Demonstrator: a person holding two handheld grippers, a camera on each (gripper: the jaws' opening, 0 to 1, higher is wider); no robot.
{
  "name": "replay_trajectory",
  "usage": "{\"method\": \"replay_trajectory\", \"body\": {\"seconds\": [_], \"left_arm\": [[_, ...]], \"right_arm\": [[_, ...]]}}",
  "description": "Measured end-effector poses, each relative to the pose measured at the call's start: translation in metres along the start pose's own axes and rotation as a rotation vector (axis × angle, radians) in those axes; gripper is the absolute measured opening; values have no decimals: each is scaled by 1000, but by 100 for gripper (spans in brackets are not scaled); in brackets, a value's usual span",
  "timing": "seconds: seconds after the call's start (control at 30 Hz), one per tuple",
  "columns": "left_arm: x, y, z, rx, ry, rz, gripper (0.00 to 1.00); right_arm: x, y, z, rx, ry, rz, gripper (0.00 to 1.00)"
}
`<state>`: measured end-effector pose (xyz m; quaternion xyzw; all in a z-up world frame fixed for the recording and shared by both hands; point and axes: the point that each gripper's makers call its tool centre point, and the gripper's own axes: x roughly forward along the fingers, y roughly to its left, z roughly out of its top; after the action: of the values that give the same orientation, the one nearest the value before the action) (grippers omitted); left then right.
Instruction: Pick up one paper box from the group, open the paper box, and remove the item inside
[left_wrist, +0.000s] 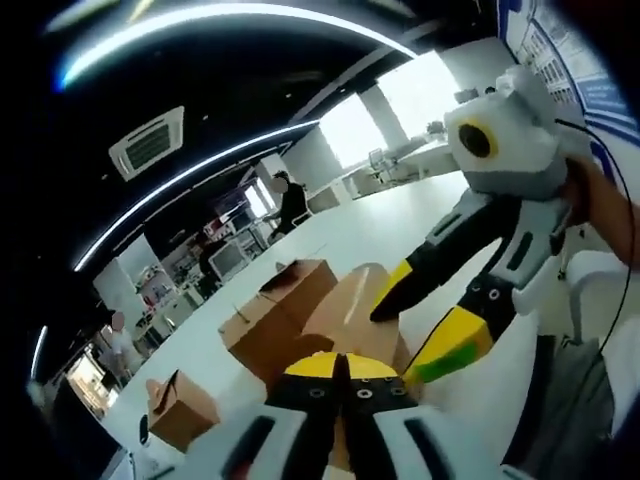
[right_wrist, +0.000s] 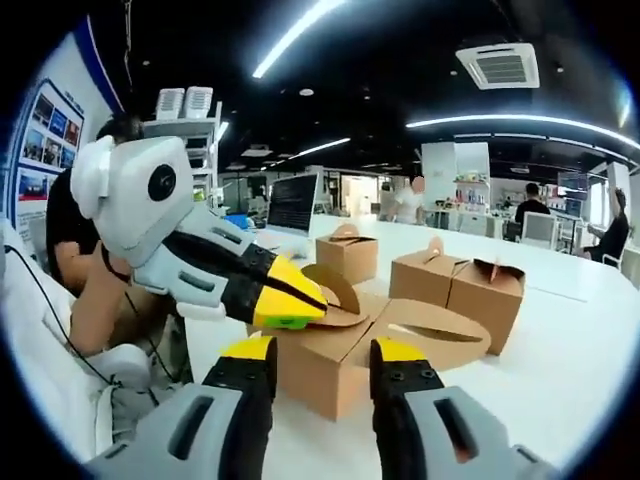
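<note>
Left claw (right_wrist: 300, 300): seen in the right gripper view with its yellow tips drawn together on a curved top flap (right_wrist: 335, 285) of the paper box (right_wrist: 330, 365); in the left gripper view its own tips (left_wrist: 338, 368) are pressed tight with brown card just ahead of them.
Right claw (right_wrist: 320, 355): its jaws are spread apart, with nothing held between them; in the left gripper view it (left_wrist: 425, 320) is seen coming in from the right, one tip over the box top.
Paper box: it rests on the white bench (right_wrist: 560, 330), directly ahead of the right claw and under the left claw's tips; its top flaps are lifted and fanned outward, so it is judged partly opened. The item inside cannot be made out.
Other boxes: two closed ones (right_wrist: 455, 280) stand beyond the open one, another (right_wrist: 347, 252) farther back, all apart from the claws.
Risk, tearing: the thin flap may be ripped or creased if it is pulled hard while the box body is not steadied.
Risk, lifting: the whole box may be dragged or tipped by the flap, since nothing is seen holding its body down.
Risk, collision: the two claws are close together over the opening, and a tip may be knocked against the other.
Risk, neighbours: the closed boxes behind may be shoved if the open box is pushed forward.
</note>
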<state>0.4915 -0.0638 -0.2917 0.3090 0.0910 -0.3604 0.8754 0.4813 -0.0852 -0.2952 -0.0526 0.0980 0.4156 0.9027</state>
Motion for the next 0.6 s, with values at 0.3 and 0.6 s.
{"method": "replay_trajectory", "body": {"seconds": [0.3, 0.6], "left_arm": [[-5, -3, 3, 67, 2, -16, 19], [-4, 11, -3, 95, 47, 38, 20]], "right_arm": [[-1, 2, -2, 3, 3, 1, 40], [-3, 5, -3, 13, 13, 9, 38]]}}
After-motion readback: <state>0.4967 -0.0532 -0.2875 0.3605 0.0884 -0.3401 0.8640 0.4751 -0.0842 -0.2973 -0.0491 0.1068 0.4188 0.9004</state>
